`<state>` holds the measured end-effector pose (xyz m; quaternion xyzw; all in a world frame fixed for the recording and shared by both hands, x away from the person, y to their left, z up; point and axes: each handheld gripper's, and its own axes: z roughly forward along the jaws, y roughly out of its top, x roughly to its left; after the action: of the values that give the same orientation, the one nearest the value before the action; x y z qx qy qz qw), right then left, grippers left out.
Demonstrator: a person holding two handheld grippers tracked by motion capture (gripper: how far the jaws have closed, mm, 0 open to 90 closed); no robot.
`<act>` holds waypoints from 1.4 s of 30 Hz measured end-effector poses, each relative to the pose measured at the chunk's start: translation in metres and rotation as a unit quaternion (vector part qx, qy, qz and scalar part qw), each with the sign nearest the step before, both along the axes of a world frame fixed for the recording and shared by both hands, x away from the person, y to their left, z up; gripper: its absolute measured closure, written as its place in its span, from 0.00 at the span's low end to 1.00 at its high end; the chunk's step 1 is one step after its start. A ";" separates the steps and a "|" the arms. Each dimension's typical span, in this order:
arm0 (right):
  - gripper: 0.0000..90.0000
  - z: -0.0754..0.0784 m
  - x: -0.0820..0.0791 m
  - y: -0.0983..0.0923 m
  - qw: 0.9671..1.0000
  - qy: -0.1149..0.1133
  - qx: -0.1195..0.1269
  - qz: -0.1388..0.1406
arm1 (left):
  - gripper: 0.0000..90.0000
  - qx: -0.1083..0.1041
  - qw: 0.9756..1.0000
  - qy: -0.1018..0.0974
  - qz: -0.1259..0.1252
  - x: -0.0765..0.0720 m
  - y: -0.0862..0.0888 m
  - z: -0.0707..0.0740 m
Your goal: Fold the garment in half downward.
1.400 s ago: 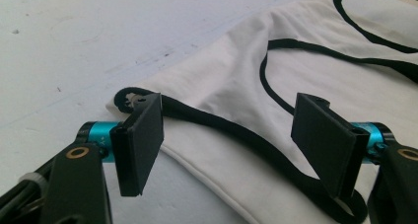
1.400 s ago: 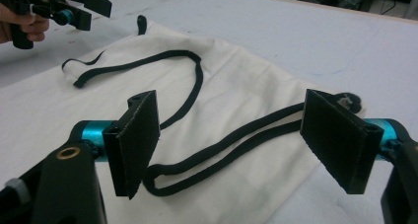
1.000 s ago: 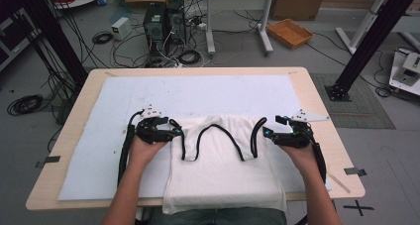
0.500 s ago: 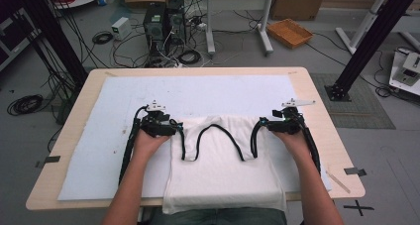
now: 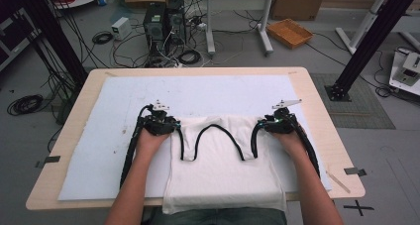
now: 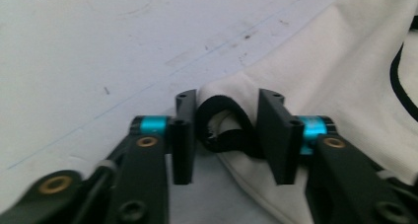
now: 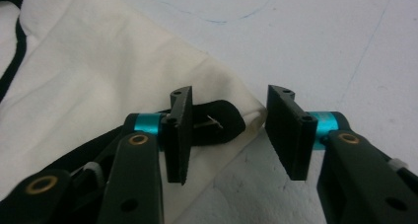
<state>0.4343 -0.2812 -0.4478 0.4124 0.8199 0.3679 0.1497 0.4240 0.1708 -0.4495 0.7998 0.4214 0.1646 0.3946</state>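
A white tank top (image 5: 225, 165) with black trim lies flat on the white-covered worktop (image 5: 99, 136). The left gripper (image 6: 224, 135) has just been closing, its fingers (image 6: 183, 135) bracketing the folded shoulder strap. The right gripper (image 7: 231, 130), also closing, stays released, the strap corner between its fingers (image 7: 288, 130).

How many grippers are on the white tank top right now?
2: the left gripper at the garment's left shoulder strap, the right gripper at its right strap, both on the white tank top near its top edge.
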 end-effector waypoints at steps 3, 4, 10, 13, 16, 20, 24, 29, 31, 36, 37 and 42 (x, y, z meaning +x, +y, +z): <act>0.69 0.000 0.001 -0.001 1.000 0.001 0.005 0.004 | 0.88 -0.020 1.000 0.005 -0.011 0.002 0.005 -0.001; 0.74 0.000 0.002 -0.003 1.000 0.002 0.008 0.002 | 0.89 -0.021 1.000 0.003 -0.012 0.002 0.004 -0.001; 0.90 0.001 0.001 -0.006 1.000 0.009 0.014 0.005 | 0.91 -0.009 0.999 -0.028 -0.022 0.000 0.002 0.002; 0.92 0.002 0.001 -0.007 1.000 0.007 0.009 0.005 | 0.91 -0.007 0.999 -0.034 -0.024 0.000 0.002 0.004; 0.93 0.009 0.001 -0.009 1.000 -0.017 -0.004 -0.008 | 0.91 -0.008 0.998 -0.057 -0.029 -0.001 0.002 0.013; 0.93 0.019 0.002 -0.012 0.999 -0.039 -0.001 -0.019 | 0.91 -0.009 0.996 -0.078 -0.031 0.000 -0.001 0.022; 0.94 0.035 0.009 -0.018 0.998 -0.054 -0.009 -0.027 | 0.91 -0.026 0.996 -0.085 -0.029 0.009 -0.005 0.032; 0.93 0.054 0.021 -0.023 0.997 -0.066 -0.010 -0.033 | 0.91 -0.054 0.994 -0.094 -0.027 0.025 -0.007 0.045; 0.93 0.060 0.026 -0.023 0.996 -0.075 -0.019 -0.035 | 0.91 -0.063 0.992 -0.111 -0.018 0.031 -0.007 0.051; 0.94 0.071 0.036 -0.026 0.994 -0.094 -0.002 -0.046 | 0.91 -0.077 0.990 -0.120 -0.015 0.044 -0.006 0.064; 0.94 0.073 0.038 -0.025 0.994 -0.097 -0.002 -0.048 | 0.91 -0.067 0.989 -0.131 -0.019 0.049 -0.008 0.072; 0.93 0.096 0.051 -0.019 0.992 -0.114 0.013 -0.058 | 0.91 -0.070 0.986 -0.151 -0.015 0.054 -0.009 0.086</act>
<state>0.4856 -0.2999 -0.3517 0.4166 0.7671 0.4138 0.2584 0.4784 0.1621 -0.3633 0.7422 0.3551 0.2480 0.5113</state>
